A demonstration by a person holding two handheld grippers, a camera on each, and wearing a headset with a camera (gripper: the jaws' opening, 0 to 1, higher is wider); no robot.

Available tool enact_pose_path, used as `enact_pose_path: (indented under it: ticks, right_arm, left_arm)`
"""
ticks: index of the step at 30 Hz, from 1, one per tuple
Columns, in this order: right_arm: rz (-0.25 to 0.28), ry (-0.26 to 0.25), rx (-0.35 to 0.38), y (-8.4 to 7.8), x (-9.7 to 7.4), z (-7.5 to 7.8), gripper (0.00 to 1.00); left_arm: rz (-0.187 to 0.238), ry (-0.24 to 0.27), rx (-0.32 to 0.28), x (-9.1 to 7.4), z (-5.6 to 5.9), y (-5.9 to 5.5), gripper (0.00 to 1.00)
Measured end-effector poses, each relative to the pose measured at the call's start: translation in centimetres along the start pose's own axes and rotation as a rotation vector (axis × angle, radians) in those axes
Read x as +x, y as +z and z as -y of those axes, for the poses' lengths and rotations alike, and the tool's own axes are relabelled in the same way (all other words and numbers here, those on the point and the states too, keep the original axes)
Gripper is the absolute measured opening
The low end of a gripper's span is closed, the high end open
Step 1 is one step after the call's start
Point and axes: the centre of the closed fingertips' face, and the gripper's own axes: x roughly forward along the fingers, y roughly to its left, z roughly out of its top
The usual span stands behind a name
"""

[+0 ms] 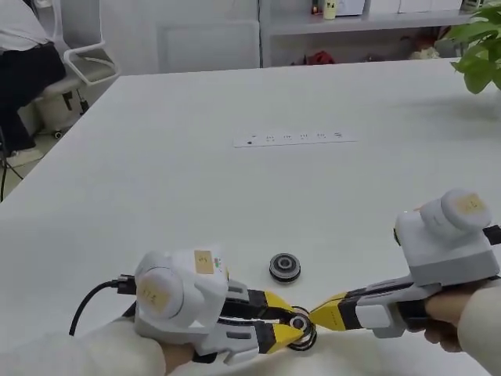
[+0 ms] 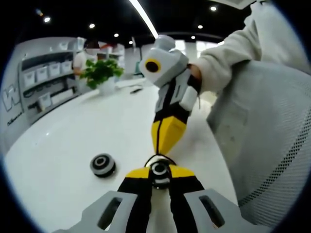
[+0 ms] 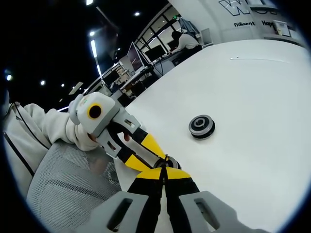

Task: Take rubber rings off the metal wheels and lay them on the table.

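A small metal wheel (image 1: 300,323) with a black rubber ring (image 2: 156,158) sits between the yellow jaws of my left gripper (image 1: 295,324), which is shut on it just above the table near the front edge. My right gripper (image 1: 314,315) comes in from the right, its tips pressed together on the ring's edge at the wheel. In the left gripper view the wheel (image 2: 160,171) shows in my left gripper (image 2: 160,173), with the thin ring looped up into the other gripper's tips. My right gripper (image 3: 164,171) is narrowed to a point. A second wheel (image 1: 285,266) with its ring lies flat on the table just beyond.
A white power strip (image 1: 294,139) lies flat mid-table. A green plant (image 1: 478,52) stands at the far right edge. A white chair (image 1: 84,59) and a seated person are off the far left corner. A black cable (image 1: 88,302) trails from the left gripper.
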Motion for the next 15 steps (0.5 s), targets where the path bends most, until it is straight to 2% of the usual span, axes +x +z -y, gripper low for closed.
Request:
enact_pose_path:
  ticks: [8,12,15]
  right_arm:
    - [-0.019,-0.004,0.009,-0.43,0.10,0.08,0.00]
    - [-0.017,-0.003,0.009,-0.31,0.05,0.02,0.00]
    - [-0.016,-0.003,0.013,-0.30,0.02,0.03,0.00]
  left_arm:
    - [-0.007,-0.014,0.000,-0.10,0.24,0.01,0.15]
    - [-0.042,-0.033,0.021,-0.41,0.52,0.21,0.19]
    - [-0.036,-0.050,0.036,-0.82,0.81,0.85,0.23]
